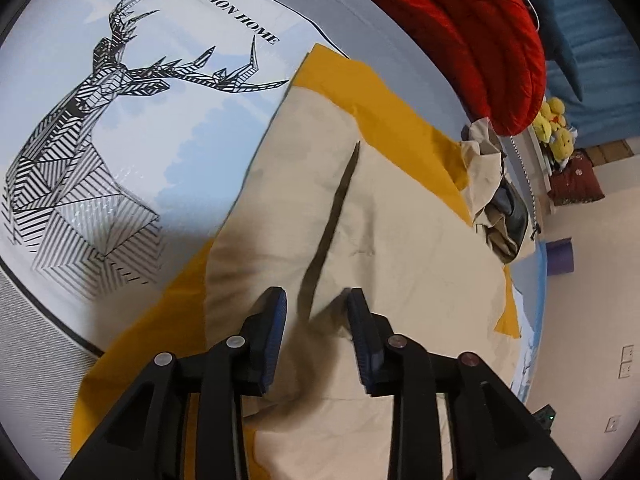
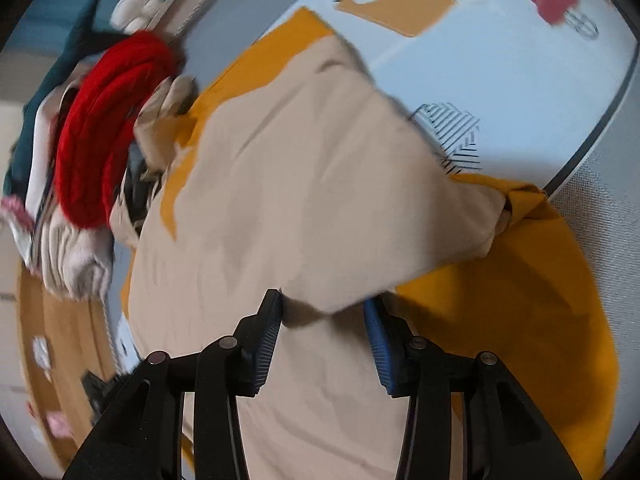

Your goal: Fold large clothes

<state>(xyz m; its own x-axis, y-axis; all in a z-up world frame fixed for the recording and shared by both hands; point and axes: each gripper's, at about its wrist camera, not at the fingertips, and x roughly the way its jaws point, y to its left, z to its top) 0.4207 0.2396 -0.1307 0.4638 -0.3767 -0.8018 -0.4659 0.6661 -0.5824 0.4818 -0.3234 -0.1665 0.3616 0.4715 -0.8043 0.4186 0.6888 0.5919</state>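
A bed covered by a pale blue-white printed sheet (image 1: 132, 148) fills both views. The sheet is smooth and carries a black, line-drawn geometric deer (image 1: 100, 120) with the words "FASHION HOME". Beyond the bed edge lie a cream wall and a pale floor. A puffy, ribbed red quilted garment (image 1: 472, 40) is heaped at the far side, with small yellow plush toys (image 1: 554, 124) past it.

Spread across the sheet lies the large garment (image 1: 400, 248), matte beige cloth with mustard-yellow panels, softly creased, with one dark slit running down it. The left gripper (image 1: 316, 312) hangs just above the beige cloth, its ribbed blue pads parted with nothing between them. The right gripper (image 2: 322, 316) has its pads spread wider; a folded beige corner sits between them, though blur makes it unclear whether they touch it.
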